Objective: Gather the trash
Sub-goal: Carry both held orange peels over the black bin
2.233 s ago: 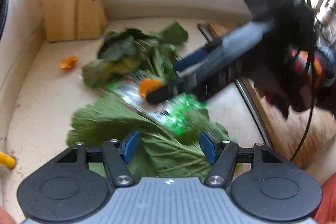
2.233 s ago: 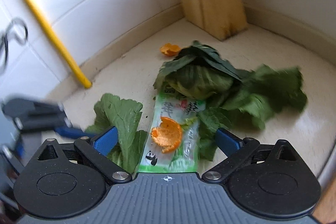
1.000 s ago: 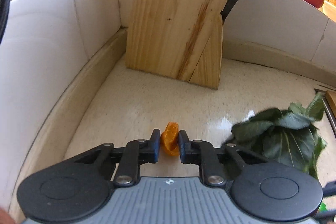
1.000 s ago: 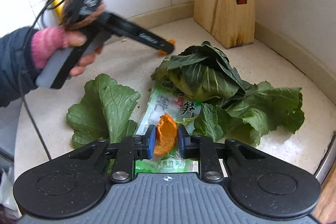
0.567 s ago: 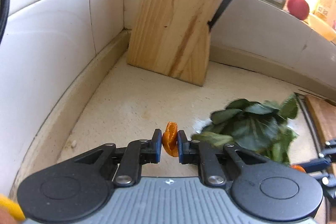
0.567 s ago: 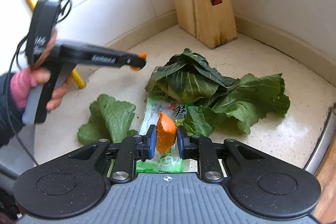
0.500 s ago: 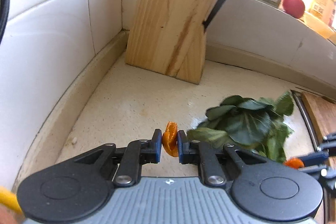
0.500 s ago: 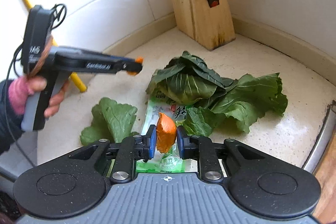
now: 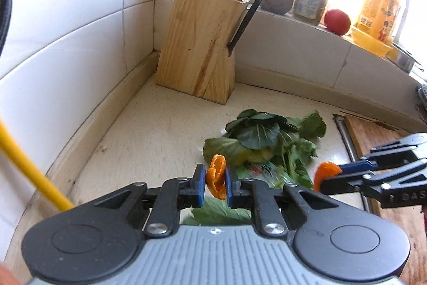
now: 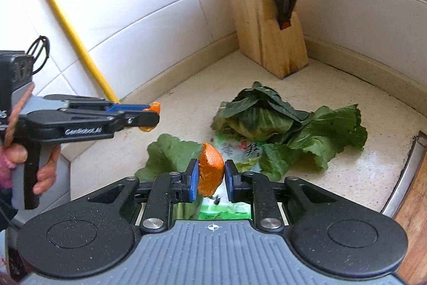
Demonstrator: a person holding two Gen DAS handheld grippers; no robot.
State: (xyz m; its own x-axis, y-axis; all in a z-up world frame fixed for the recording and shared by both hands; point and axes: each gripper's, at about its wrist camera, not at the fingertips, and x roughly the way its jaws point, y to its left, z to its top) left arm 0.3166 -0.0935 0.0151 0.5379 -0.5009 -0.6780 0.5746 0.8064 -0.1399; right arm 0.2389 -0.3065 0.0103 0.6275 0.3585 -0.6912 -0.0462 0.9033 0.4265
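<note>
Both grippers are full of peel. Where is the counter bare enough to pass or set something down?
Bare counter lies between the wall, the knife block and the greens. Another strip runs between the greens and the metal edge. The middle is crowded: greens over the wrapper and a lone leaf.

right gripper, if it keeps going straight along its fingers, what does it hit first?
Probably the green snack wrapper and the pile of leafy greens on the counter, just beyond the right gripper and the orange peel it holds. Its height above them is unclear, so it may pass over toward the knife block.
</note>
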